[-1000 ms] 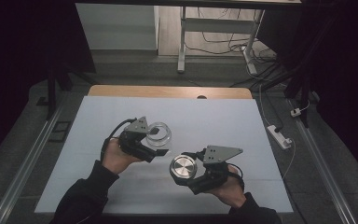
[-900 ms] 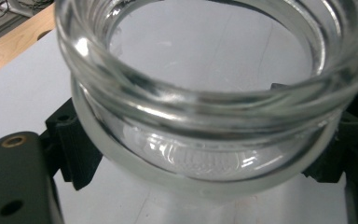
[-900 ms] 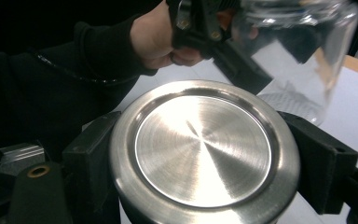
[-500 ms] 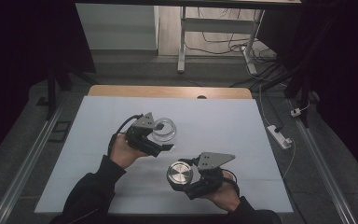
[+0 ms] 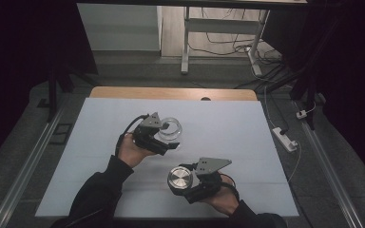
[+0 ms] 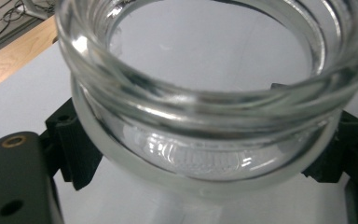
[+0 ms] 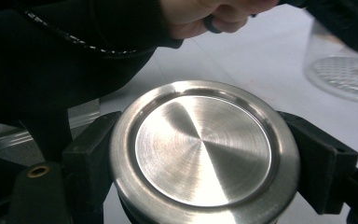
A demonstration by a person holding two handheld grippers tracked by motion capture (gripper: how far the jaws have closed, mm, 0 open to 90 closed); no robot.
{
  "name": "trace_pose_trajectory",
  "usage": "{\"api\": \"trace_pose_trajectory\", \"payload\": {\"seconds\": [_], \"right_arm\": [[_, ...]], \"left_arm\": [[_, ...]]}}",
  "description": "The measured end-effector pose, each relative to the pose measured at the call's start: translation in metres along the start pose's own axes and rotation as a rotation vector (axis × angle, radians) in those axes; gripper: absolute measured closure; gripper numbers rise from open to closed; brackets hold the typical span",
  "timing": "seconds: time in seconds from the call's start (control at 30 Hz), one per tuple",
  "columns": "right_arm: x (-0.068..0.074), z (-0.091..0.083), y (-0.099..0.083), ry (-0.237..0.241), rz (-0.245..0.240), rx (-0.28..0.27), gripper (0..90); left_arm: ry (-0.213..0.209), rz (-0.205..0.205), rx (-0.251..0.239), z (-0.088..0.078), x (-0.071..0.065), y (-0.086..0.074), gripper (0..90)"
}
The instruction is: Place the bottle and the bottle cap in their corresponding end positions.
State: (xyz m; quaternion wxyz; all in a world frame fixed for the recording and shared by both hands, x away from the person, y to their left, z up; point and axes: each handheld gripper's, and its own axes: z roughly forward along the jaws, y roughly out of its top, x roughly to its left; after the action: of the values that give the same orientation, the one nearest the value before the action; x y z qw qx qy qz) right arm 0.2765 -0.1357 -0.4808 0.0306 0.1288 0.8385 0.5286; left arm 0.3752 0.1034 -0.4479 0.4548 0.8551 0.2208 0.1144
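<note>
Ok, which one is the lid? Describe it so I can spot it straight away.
Start from the pale blue table mat and go to its near edge, right of centre. There the right gripper clamps a round lid by its rim. It is opaque brushed metal, unlike the clear glass jar in the left gripper.

Pale grey-blue worktop (image 5: 228, 128), covered by a matte sheet, with a bare wooden strip (image 5: 171, 93) along the far edge. Faint crease across the near part. Set on grey floor (image 5: 328, 171).
</note>
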Motion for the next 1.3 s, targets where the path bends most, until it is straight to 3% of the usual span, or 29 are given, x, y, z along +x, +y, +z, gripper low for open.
{"api": "trace_pose_trajectory", "payload": {"seconds": [0.43, 0.9, 1.3], "right_arm": [[-0.001, 0.028, -0.014, 0.006, -0.011, 0.078, 18.8], [-0.006, 0.046, -0.028, 0.003, -0.012, 0.152, 18.8], [-0.013, 0.055, -0.036, -0.007, 0.006, 0.225, 18.7]], "left_arm": [[0.027, -0.022, 0.017, 0.022, 0.011, -0.010, 15.8], [0.038, -0.065, 0.038, 0.041, 0.023, -0.026, 15.7], [0.040, -0.069, 0.069, 0.053, 0.024, -0.035, 15.7]]}}
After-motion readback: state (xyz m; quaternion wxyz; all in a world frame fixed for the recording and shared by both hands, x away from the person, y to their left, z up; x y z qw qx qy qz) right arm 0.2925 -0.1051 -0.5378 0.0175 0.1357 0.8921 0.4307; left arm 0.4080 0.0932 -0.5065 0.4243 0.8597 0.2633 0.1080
